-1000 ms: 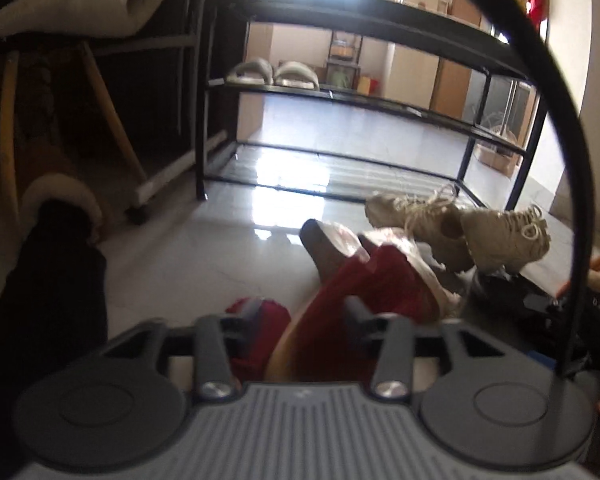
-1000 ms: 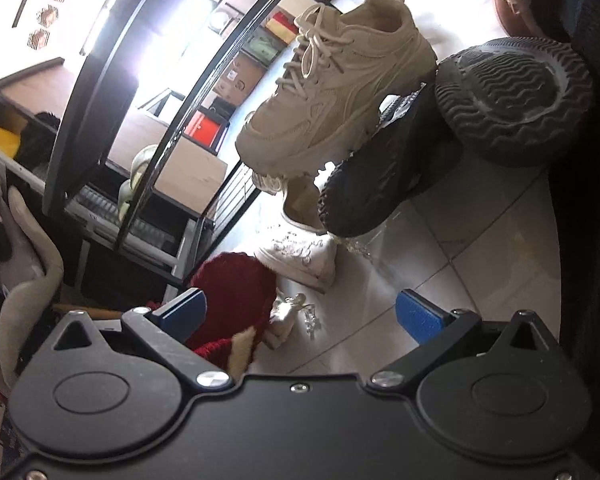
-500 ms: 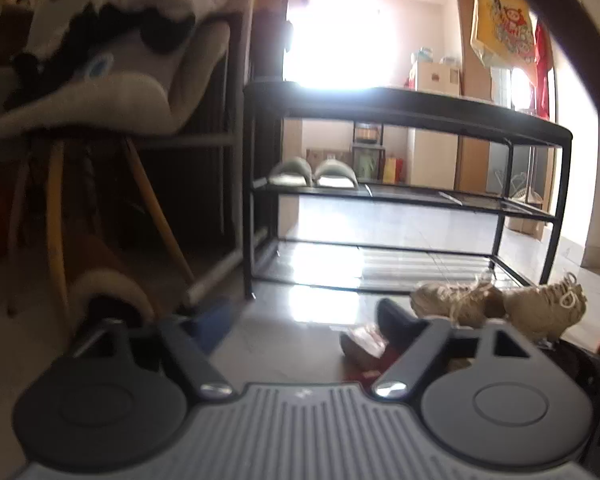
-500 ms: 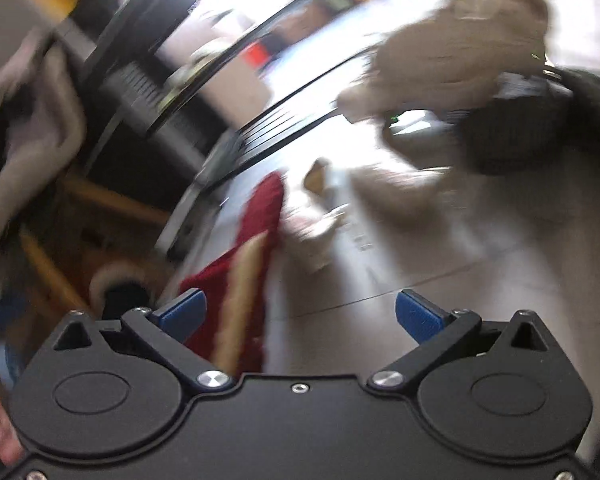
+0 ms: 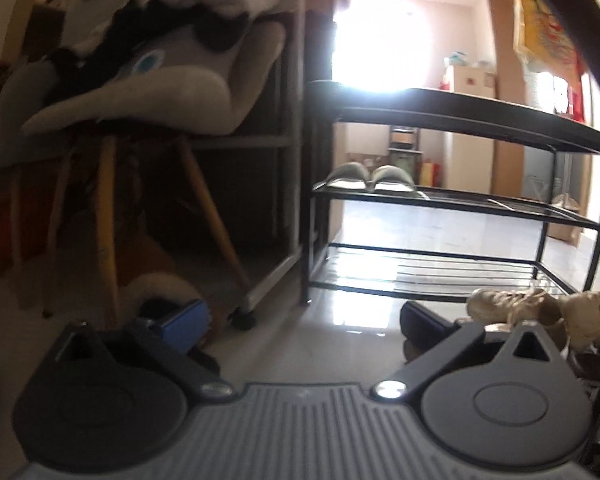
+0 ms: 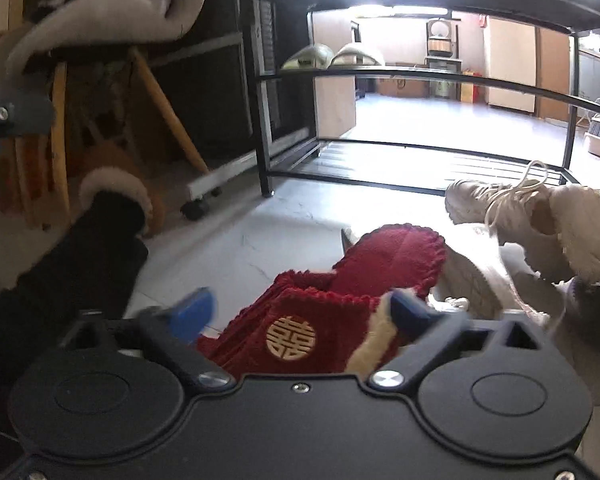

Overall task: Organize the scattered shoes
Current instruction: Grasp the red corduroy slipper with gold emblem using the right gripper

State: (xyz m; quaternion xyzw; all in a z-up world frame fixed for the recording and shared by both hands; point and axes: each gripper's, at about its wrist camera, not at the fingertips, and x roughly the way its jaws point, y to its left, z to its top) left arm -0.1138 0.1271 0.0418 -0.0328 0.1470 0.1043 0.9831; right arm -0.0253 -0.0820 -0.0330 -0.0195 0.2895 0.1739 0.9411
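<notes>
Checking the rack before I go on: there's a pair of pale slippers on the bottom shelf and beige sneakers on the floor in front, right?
Not quite. The pale slippers sit on the middle shelf, not the bottom one, as the left wrist view shows. The beige sneakers are on the floor in front of the rack.

The left gripper (image 5: 304, 322) has a grey, ribbed body flanked by two dark grey round discs, black linkage arms pinned with silver screws, and blue pads (image 5: 186, 320) on its fingers. The right gripper (image 6: 304, 312) is matte black, with the same two round discs, silver pivot screws, a small centre screw and blue fingertips (image 6: 194, 312).
</notes>
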